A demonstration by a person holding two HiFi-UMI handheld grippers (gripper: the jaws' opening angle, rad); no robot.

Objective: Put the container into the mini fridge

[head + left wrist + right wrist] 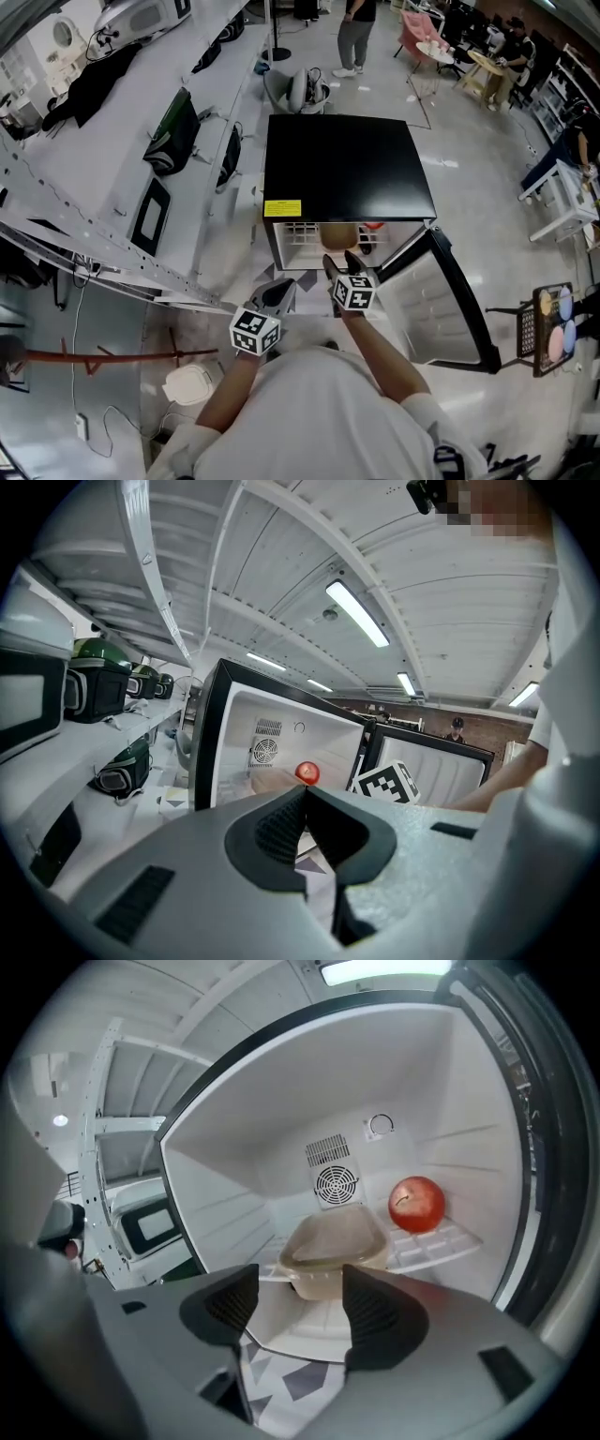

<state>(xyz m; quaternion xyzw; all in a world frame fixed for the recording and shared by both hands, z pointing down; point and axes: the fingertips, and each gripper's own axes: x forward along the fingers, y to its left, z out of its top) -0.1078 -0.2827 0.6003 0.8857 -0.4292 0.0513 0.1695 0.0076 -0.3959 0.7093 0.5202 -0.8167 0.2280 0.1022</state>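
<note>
- The container [335,1241] sits inside the open mini fridge [234,1147], just beside a red apple [416,1204].
- Right gripper [298,1309] at the fridge's mouth: fingers [375,1314] apart, gripping nothing.
- Left gripper [305,822] outside the fridge: fingers [277,829] pressed together, empty.

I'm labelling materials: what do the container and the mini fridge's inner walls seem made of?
Container: likely translucent plastic, cloudy, beige-tinted, with rounded moulded corners. Mini fridge inner walls: probably white moulded plastic, smooth, softly glossy.
</note>
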